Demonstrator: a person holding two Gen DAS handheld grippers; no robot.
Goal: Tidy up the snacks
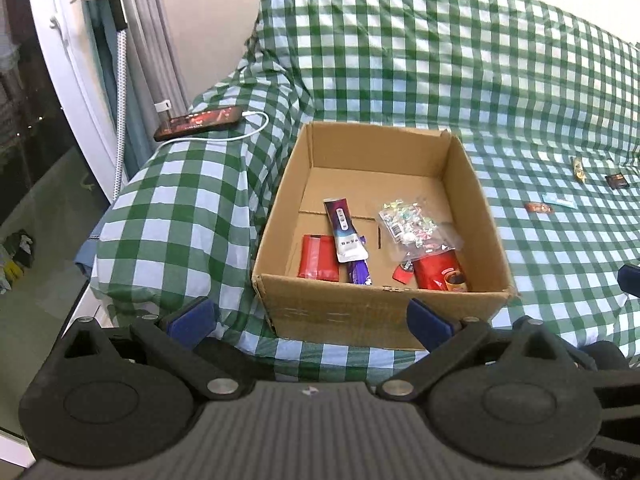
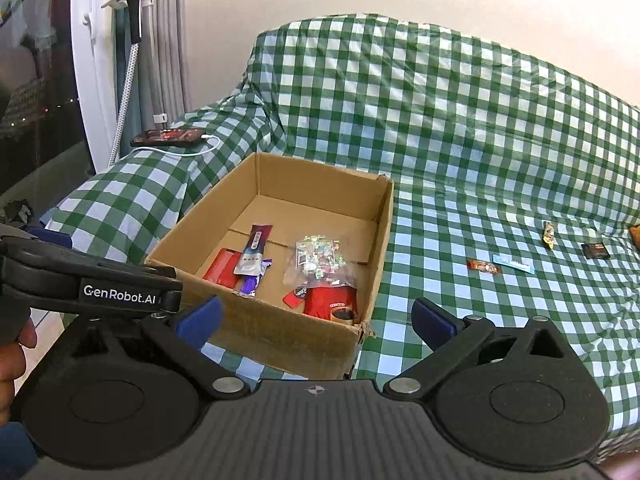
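Cardboard box open-topped on green-check cloth, pushed up vs. covered armrest at left. Inside box, near end: flat red packet at left, white/purple sachet lying partly over it, purple wrapper just under sachet. Right of those: clear bag of small candies resting on red coffee pouch, w/ small red packet touching pouch's left edge. Far half of box floor bare.

Left gripper jaws wide apart, nothing between, hovering just short of box's near wall. Right gripper likewise spread wide, empty, over box's near-right corner.

Loose snacks on cloth, well right of box: red-brown candy, light-blue stick just beside it, gold-wrapped piece farther back, dark square packet to right; orange bit at frame edge, prob. another snack.

Phone w/ white cable on armrest, far left.
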